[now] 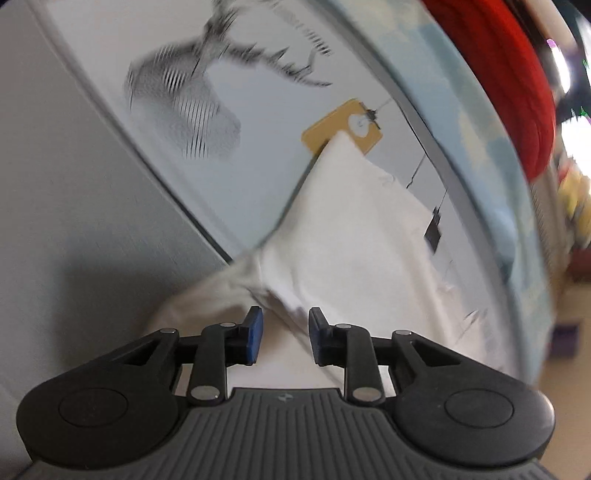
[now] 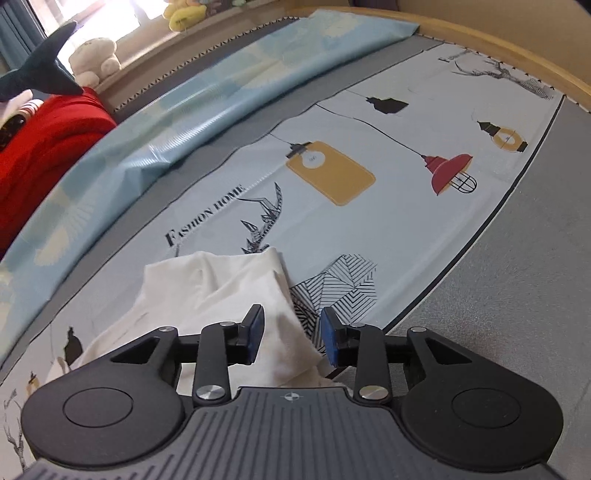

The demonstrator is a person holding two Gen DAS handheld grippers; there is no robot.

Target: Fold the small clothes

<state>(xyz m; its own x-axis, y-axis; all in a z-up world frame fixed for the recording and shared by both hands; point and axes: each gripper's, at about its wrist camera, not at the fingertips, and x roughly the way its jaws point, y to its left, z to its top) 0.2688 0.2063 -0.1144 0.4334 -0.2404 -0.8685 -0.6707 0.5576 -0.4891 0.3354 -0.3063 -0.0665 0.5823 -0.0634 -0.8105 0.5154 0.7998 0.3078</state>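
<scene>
Closest in the left wrist view, the left gripper (image 1: 285,336) hangs low in the frame with its blue pads apart. The white garment (image 1: 343,236) passes under the gap, but the pads do not press on it, so I read that gripper as open and holding nothing. The picture is smeared. The garment runs from the bottom centre up to a point near the middle, where its tip overlaps a printed yellow lamp (image 1: 341,127).

In the right wrist view, the right gripper (image 2: 291,338) also stands with its pads parted. A fold of the same white garment (image 2: 221,291) rises between and just beyond them, lower centre of the frame, with no pad squeezing it.

The garment lies on a pale printed cloth (image 2: 388,122) that covers the grey worktop (image 2: 517,277). The print shows the words "FASHION HOME", a red lamp (image 2: 448,171), black hanging cords and a striped geometric figure (image 2: 343,284) just right of the garment.

A light blue sheet (image 2: 207,99) lies rumpled along the far edge of the printed cloth, in the upper left. Beyond it, at the left edge, a red blanket (image 2: 48,136) is heaped up. Soft toys sit by the window at the top left: a white bear (image 2: 94,57), a yellow plush (image 2: 184,14) and a dark blue shark tail (image 2: 44,74).
</scene>
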